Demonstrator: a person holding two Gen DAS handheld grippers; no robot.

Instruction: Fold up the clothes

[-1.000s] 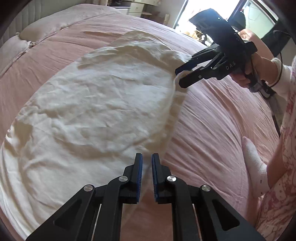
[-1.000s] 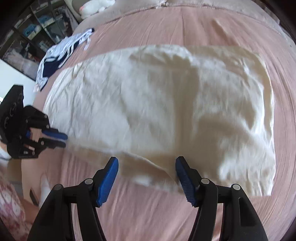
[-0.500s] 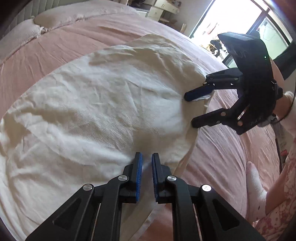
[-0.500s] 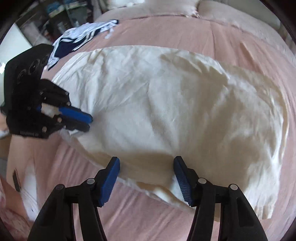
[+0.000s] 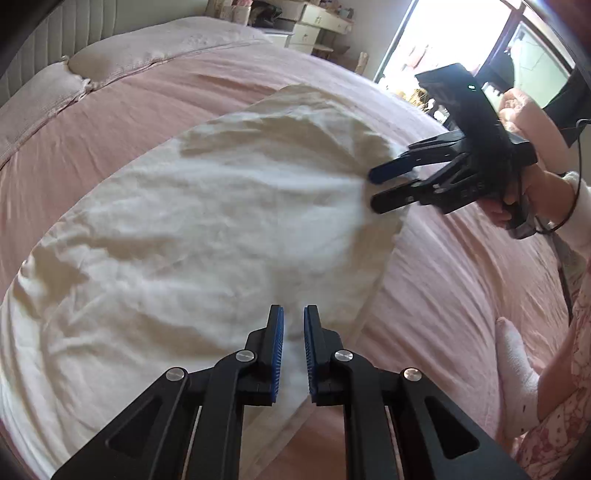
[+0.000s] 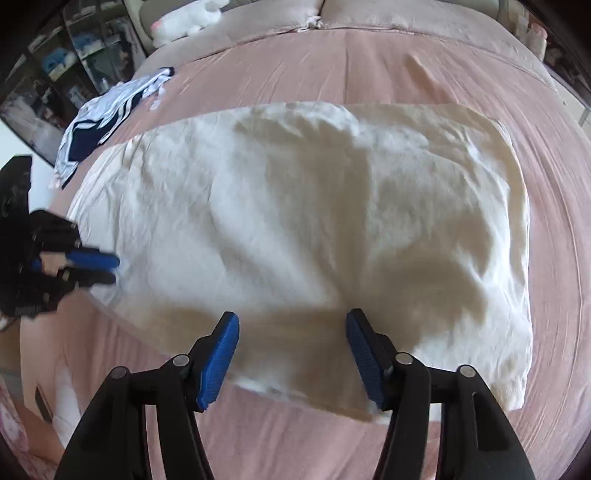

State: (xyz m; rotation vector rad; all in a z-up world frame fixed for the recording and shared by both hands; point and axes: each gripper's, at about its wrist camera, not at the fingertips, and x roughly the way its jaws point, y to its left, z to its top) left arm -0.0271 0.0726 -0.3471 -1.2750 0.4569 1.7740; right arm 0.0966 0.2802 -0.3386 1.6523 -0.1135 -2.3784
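Observation:
A wrinkled cream garment (image 5: 221, 221) (image 6: 295, 203) lies spread on the pink bed cover (image 5: 461, 277). My left gripper (image 5: 293, 312) is shut on the garment's near edge, and cloth shows in the thin gap between its blue pads. The right wrist view shows it as well, at the garment's left edge (image 6: 114, 269). My right gripper (image 6: 291, 321) hangs over the garment's near edge with its jaws closing. The cloth lies between the pads, which stand well apart from it. In the left wrist view the right gripper (image 5: 372, 189) straddles the garment's right edge.
A navy and white striped garment (image 6: 107, 122) lies at the bed's far left. A white plush toy (image 6: 188, 18) and pillows (image 5: 37, 96) sit at the head. A person's hand (image 5: 535, 184) holds the right gripper, and a socked foot (image 5: 513, 362) rests on the cover.
The right gripper's jaws have narrowed over the garment's edge. The left gripper has stayed shut on the cloth while its view tilted and rolled a little.

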